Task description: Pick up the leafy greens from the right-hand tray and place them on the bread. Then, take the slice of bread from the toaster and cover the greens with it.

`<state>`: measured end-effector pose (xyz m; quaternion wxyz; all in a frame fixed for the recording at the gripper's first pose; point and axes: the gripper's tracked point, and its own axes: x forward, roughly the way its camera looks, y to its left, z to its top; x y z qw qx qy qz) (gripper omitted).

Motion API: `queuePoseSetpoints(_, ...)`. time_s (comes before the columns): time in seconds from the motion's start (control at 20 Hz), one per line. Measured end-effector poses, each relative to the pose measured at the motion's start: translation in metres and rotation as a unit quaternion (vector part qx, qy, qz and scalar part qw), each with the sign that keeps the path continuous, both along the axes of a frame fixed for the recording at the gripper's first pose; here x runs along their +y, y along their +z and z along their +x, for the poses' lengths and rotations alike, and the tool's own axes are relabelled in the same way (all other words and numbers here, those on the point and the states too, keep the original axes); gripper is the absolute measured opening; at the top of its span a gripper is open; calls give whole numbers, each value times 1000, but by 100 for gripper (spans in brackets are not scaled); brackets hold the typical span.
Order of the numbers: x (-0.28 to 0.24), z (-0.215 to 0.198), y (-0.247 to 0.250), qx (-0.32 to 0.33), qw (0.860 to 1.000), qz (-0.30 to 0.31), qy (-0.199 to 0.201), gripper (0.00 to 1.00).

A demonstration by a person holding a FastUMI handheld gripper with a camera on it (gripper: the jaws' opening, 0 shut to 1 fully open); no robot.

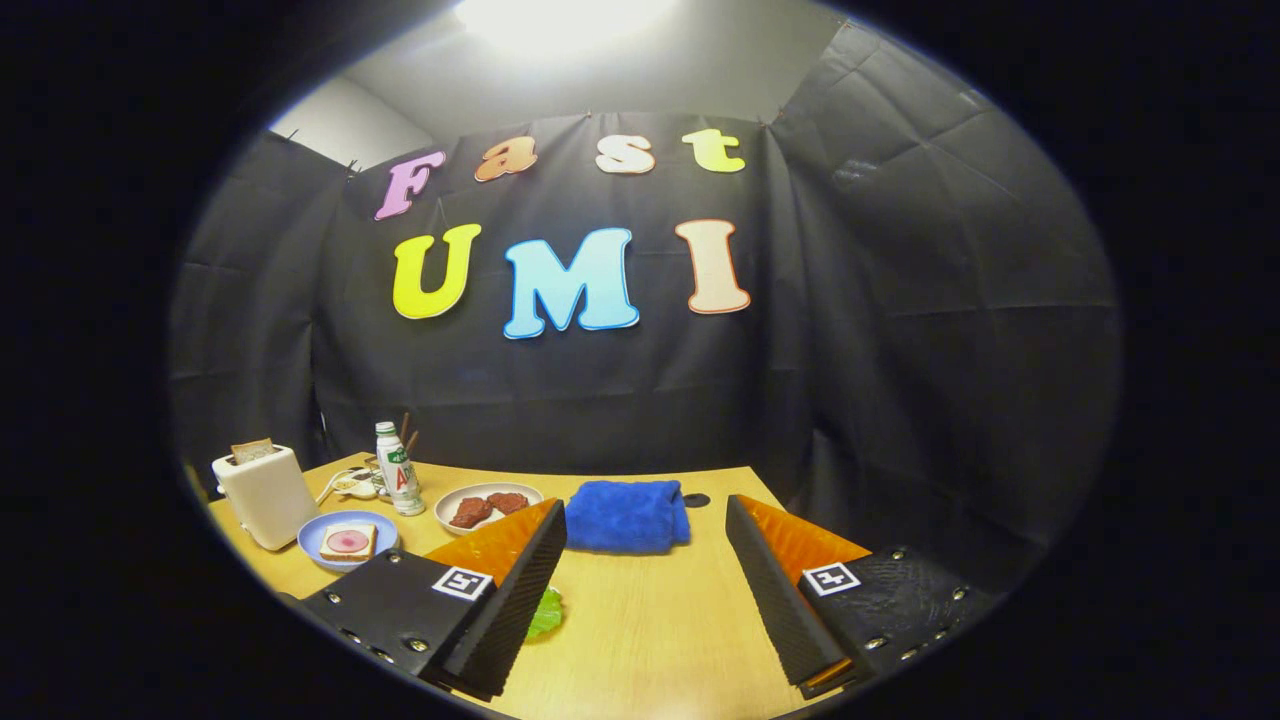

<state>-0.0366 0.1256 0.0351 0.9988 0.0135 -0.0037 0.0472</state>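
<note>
My gripper is open, its two fingers spread wide above the wooden table with nothing between them. A bit of the leafy greens peeks out from under the left finger; the tray beneath is hidden. Left of the fingers, a blue plate carries a slice of bread with a pink round topping. At the far left stands a cream toaster with a slice of bread sticking up out of its slot.
A white plate with two brown meat pieces sits beyond the left finger. A folded blue cloth lies just ahead between the fingers. A white bottle and small items stand by the toaster. The table's far edge meets the black wall.
</note>
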Motion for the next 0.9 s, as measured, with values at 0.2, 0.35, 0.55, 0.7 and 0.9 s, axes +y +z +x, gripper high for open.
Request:
queuePoseSetpoints(0.2, 32, -1, -1, 2, 999, 10, 32, 97)
queuePoseSetpoints(0.35, 43, 1, -8, 18, 999, -14, 37, 97)
queuePoseSetpoints(0.55, 65, 8, -22, 48, 996, -43, 55, 97)
queuePoseSetpoints(0.7, 78, 15, -37, 76, 993, -55, 68, 97)
queuePoseSetpoints(0.9, 90, 25, -49, 96, 991, -56, 69, 97)
